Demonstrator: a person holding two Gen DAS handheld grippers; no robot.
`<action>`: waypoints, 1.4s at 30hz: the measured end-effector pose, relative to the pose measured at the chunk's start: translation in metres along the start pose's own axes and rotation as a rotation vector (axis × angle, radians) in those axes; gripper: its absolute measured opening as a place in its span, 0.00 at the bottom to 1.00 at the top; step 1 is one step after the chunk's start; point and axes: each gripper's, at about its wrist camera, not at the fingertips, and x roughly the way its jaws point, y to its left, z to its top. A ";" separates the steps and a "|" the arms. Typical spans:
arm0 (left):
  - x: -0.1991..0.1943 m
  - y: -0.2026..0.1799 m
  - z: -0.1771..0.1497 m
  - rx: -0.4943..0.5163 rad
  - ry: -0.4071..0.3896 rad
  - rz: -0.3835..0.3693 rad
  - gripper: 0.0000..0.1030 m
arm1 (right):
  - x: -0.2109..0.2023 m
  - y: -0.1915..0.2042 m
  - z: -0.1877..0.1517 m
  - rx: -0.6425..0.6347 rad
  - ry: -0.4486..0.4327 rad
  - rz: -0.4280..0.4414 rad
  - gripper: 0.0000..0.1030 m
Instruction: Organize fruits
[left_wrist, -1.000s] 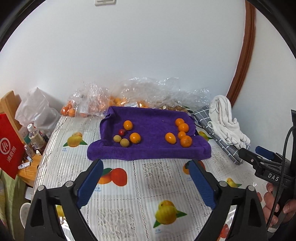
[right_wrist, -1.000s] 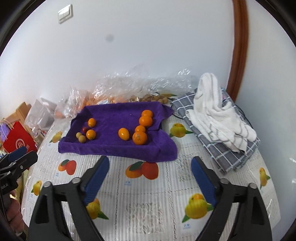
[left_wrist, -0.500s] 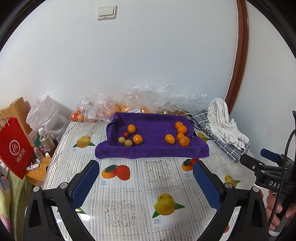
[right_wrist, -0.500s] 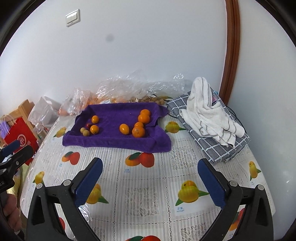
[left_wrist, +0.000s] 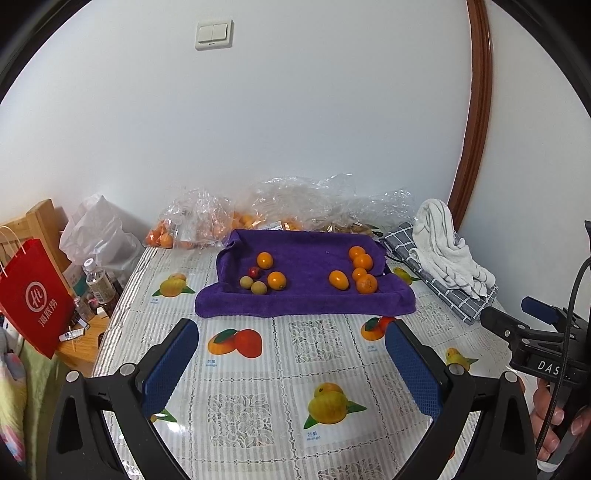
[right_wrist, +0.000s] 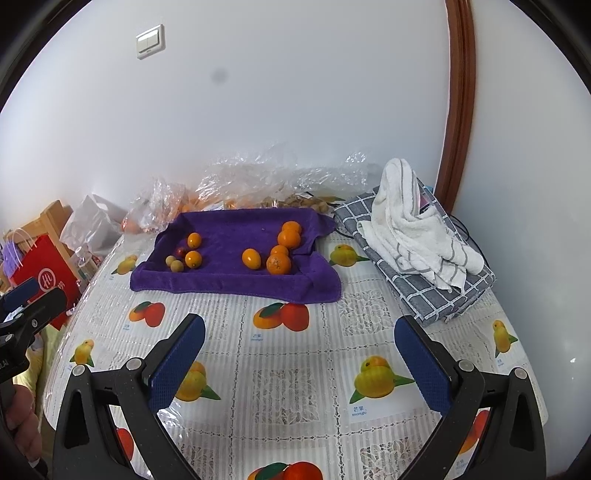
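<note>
On the counter (left_wrist: 266, 373), at 12 o'clock from both wrist cams, I see the purple towel (left_wrist: 306, 299) laid flat with its edges turned up, fruit sitting on it in two groups.

Left group on towel: two small oranges (left_wrist: 265, 260), one red fruit (left_wrist: 254, 272), two pale greenish-tan fruits (left_wrist: 258, 287), all close together, some touching. Right group, well apart from the left: five oranges (left_wrist: 366, 283); four clustered in a line and touching, one oval kumquat-like orange (left_wrist: 338, 279) just beside them at 9 o'clock.

Left gripper (left_wrist: 291, 358) hovers over the bare fruit-print tablecloth near the towel's front edge; fingers (left_wrist: 170, 365) spread wide, nothing between them. Right gripper (right_wrist: 299, 354) same deal: fingers (right_wrist: 177, 360) wide, holding nothing, over the cloth and short of the towel. Neither touches any fruit. Right gripper also visible in the left cam at 3 o'clock, with the person's hand (left_wrist: 550, 424) on the handle.

Behind towel against the wall: clear plastic bags (left_wrist: 207, 221) with more oranges inside. At 2 o'clock from the towel: white striped towel (left_wrist: 443, 243) heaped on a folded grey checked cloth (left_wrist: 443, 295). Off the counter edge at 9 o'clock: red paper bag (left_wrist: 35, 299), a plastic bottle (left_wrist: 96, 282).
</note>
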 end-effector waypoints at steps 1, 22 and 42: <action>-0.001 -0.001 0.000 0.001 0.000 0.001 0.99 | -0.001 0.000 0.000 0.002 -0.001 0.000 0.98; -0.004 -0.002 -0.002 0.002 -0.002 0.004 0.99 | -0.004 -0.002 -0.003 0.001 -0.001 -0.001 0.98; -0.005 0.000 -0.003 0.002 -0.002 0.003 0.99 | -0.006 0.000 -0.002 -0.005 -0.002 -0.003 0.98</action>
